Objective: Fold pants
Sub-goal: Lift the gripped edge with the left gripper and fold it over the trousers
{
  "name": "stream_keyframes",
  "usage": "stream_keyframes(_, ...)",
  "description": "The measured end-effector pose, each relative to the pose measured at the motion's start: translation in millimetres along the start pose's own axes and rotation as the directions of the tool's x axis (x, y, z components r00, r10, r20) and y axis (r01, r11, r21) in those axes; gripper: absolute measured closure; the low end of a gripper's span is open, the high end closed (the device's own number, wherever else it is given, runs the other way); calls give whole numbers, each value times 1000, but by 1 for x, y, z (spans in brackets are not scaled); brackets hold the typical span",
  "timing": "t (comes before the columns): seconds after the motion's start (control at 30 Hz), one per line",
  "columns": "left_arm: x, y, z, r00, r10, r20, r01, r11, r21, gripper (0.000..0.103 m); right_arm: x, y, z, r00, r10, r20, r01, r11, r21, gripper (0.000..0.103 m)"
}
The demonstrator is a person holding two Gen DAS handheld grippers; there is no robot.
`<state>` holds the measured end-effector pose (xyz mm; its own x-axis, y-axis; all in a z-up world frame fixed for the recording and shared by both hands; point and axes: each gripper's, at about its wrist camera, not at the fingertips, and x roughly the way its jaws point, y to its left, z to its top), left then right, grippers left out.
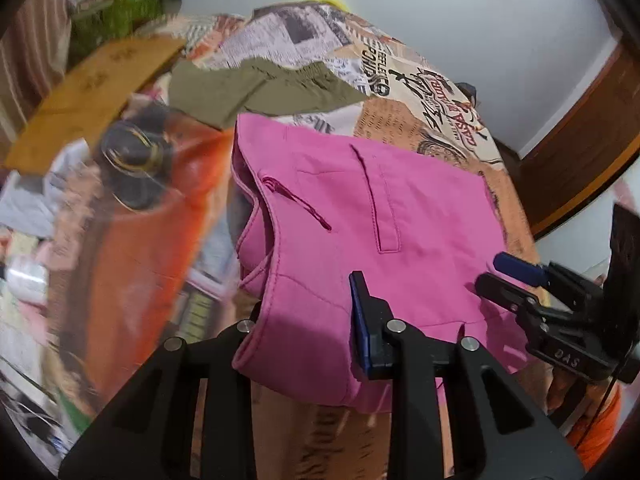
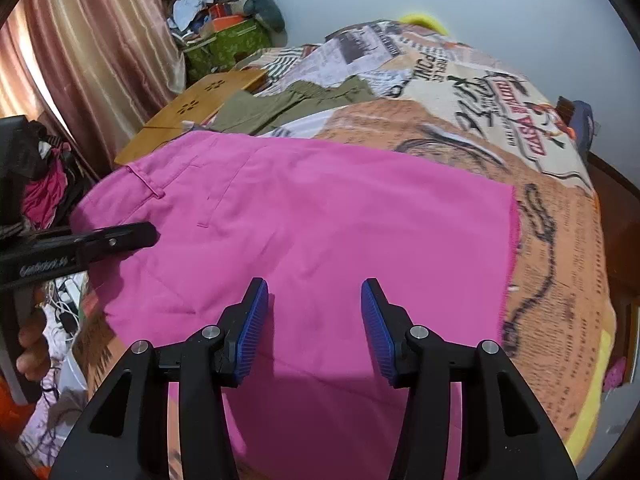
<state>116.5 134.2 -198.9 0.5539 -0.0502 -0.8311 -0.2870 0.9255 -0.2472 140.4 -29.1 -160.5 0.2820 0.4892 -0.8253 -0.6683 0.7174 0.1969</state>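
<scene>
The pink pants [image 2: 304, 216] lie on the patterned bedspread [image 2: 552, 248], the left gripper [image 1: 308, 320] apparently pinching the waistband while the right gripper [image 2: 314, 312] gapes empty above, so one-sided lifting could skew the fold.

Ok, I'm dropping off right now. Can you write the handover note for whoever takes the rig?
Left gripper: at the waist end of the pink pants. Fabric runs between its fingers and covers one of them, so check the grip yourself.
Right gripper: open, holding nothing, above the near edge of the pants.
Pants: spread mostly flat on the patterned bedspread, waistband to the left, the opposite edge to the right. An olive garment lies behind them, apart.
Done: pants laid out; any earlier fold can't be confirmed from these views.
Left: close the right gripper on the fabric, then make the fold.
</scene>
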Motion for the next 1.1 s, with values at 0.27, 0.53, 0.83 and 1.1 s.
stream_keyframes(0.27,-36,-31,12,991,25,134,-46,987,153,75,20,14,-1,998,25,-56,-28,999,-43,54)
stream_keyframes(0.53,-49,-106,23,983,-30,184,-34,941,336,76,12,9,-11,996,89,-23,-89,996,7,53)
stream_keyframes(0.83,-35,-145,23,988,-15,151,-51,902,428,76,-41,-37,-41,996,50,81,-57,994,98,53)
stream_keyframes(1.1,-19,-173,18,993,-30,111,-25,888,460,76,-45,-91,-81,999,-28,39,18,972,234,51)
